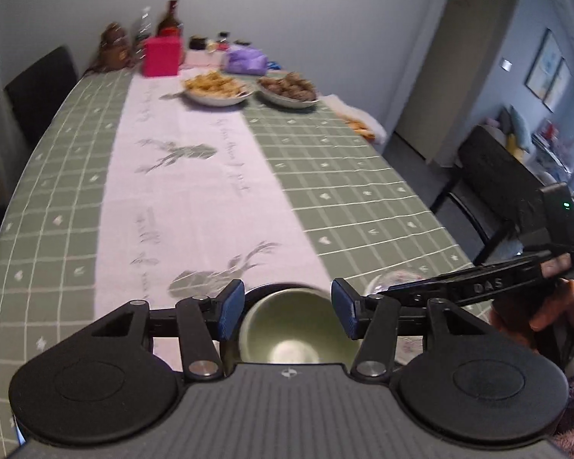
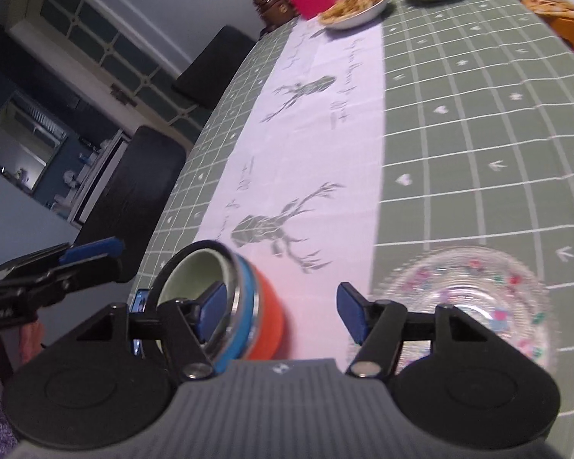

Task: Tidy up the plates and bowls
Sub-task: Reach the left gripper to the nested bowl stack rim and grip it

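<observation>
On the runner, nested bowls (image 2: 245,306) (orange outermost, green-lined inside).

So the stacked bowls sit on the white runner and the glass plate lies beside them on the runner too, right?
Not quite. The stacked bowls sit on the white runner, but the glass plate lies beside them on the green checked tablecloth, as the right wrist view shows.

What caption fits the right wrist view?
Open right gripper above the tablecloth, between stacked bowls and a glass plate.
</observation>
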Demonstrator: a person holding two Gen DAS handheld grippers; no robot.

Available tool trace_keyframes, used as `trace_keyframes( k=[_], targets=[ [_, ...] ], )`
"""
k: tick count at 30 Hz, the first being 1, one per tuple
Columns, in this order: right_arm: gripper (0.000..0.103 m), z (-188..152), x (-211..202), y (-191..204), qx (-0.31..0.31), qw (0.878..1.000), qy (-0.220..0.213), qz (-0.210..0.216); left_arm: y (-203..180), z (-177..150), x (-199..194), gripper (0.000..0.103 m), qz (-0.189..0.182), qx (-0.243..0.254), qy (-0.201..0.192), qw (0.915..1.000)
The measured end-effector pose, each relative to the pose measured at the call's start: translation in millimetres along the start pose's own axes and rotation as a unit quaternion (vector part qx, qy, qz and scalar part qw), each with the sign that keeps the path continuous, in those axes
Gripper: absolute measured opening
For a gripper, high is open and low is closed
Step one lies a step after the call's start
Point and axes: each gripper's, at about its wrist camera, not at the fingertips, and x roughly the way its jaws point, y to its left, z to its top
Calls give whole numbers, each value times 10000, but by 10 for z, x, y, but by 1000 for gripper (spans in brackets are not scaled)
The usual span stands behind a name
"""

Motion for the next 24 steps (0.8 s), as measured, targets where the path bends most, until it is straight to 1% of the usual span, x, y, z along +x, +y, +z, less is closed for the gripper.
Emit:
trace_keyframes(
  k=[2, 4, 5, 6, 7, 8, 10, 14, 17, 21, 24],
  targets=[
    [63, 20, 117, 69, 28, 9999, 145, 76, 146, -31, 36, 63, 120, -232, 150, 9995],
    [63, 27, 220, 108, 101, 9994, 283, 141, 246, -83, 71, 63, 140, -376, 329, 9987],
    [64, 25, 265, 122, 132, 9992, 343, 138, 289, -117, 87, 67, 106, -458, 387, 9981],
    [66, 20, 308, 132, 149, 9991, 381, 109, 336, -150, 106, 70, 44, -578, 443, 9973],
    [69, 15, 341, 140, 167, 9990, 405, 70, 394, -191, 110, 75, -41, -734, 483, 9961],
    [74, 10, 370, 142, 195, 9989, 420, 33, 441, -234, 121, 77, -150, -922, 503, 9944],
    [74, -6, 423, 130, 262, 9985, 487, 13, 519, -311, 153, 77, -317, -1227, 606, 9901],
    [74, -52, 540, 80, 494, 9962, 710, 88, 576, -428, 247, 77, -265, -1529, 759, 9850],
    [74, -101, 614, 35, 671, 9940, 849, 160, 603, -486, 327, 77, -452, -1840, 853, 9782],
    [75, -159, 692, -34, 972, 9895, 1029, 307, 617, -536, 414, 77, -485, -2071, 976, 9722],
    [75, -168, 677, -26, 974, 9898, 978, 344, 612, -560, 457, 77, -504, -2172, 1022, 9694]
  ],
)
